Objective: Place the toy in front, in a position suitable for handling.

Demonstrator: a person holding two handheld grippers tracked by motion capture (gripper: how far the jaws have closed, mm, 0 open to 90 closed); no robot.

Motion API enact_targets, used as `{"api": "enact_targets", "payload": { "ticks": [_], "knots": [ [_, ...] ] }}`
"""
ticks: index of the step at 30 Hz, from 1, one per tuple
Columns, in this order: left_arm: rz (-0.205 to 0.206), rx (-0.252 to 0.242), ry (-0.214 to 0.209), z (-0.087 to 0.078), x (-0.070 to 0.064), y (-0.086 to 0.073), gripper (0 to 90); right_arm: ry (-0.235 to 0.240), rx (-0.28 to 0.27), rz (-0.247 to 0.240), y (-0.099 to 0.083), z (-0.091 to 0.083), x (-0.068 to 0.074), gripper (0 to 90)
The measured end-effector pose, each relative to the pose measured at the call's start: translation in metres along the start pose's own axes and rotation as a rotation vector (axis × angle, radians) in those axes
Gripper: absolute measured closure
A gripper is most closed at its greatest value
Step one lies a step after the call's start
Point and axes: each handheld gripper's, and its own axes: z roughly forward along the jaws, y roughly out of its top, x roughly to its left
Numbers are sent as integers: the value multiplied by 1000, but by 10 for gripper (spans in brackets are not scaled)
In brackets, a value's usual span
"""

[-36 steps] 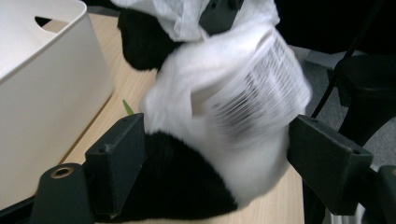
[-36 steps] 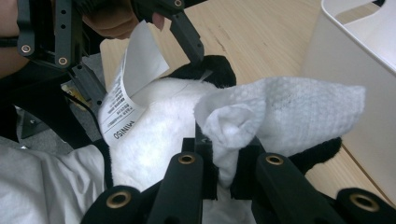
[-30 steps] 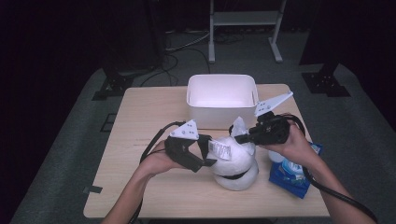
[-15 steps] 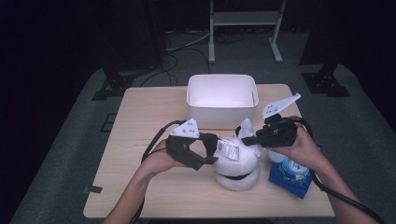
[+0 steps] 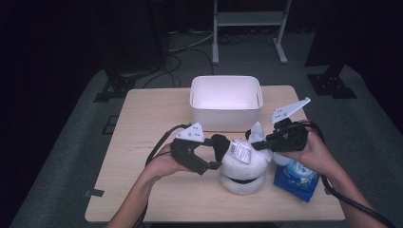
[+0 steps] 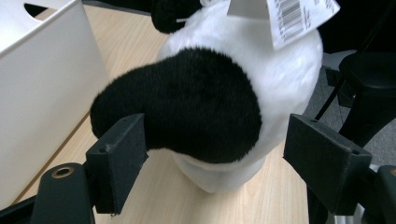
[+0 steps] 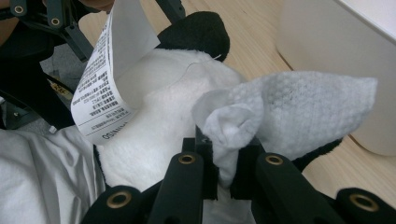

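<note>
While we look down on the pale wooden counter (image 5: 142,142), the biggest thing on it is the white bin (image 5: 226,102) at its far middle, standing on a grey floor in a dark room. Just in front of the bin sits the plush toy (image 5: 243,164), white with black patches, a paper tag (image 5: 240,151) lying on top. A blue wipe pack (image 5: 297,176) lies just to its right. Our left hand-held gripper (image 5: 216,153) comes at the toy from the left, its jaws apart and straddling a black patch (image 6: 187,112), neither jaw pressing in yet. Our right hand-held gripper (image 5: 254,140) sits above the toy's right top, clamped on a white wipe (image 7: 285,112) that touches the fur. We judge the wipe goes leftward over the plush while the left steadies it.
</note>
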Motion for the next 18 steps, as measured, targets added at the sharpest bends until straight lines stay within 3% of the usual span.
{"api": "enact_targets", "payload": {
  "ticks": [9, 18],
  "knots": [
    [-33, 25, -33, 13, 4, -11, 189, -12, 10, 7, -4, -3, -2, 840],
    [-72, 43, -96, 39, 5, -22, 181, -7, 10, 13, -6, -4, -3, 840]
  ]
}}
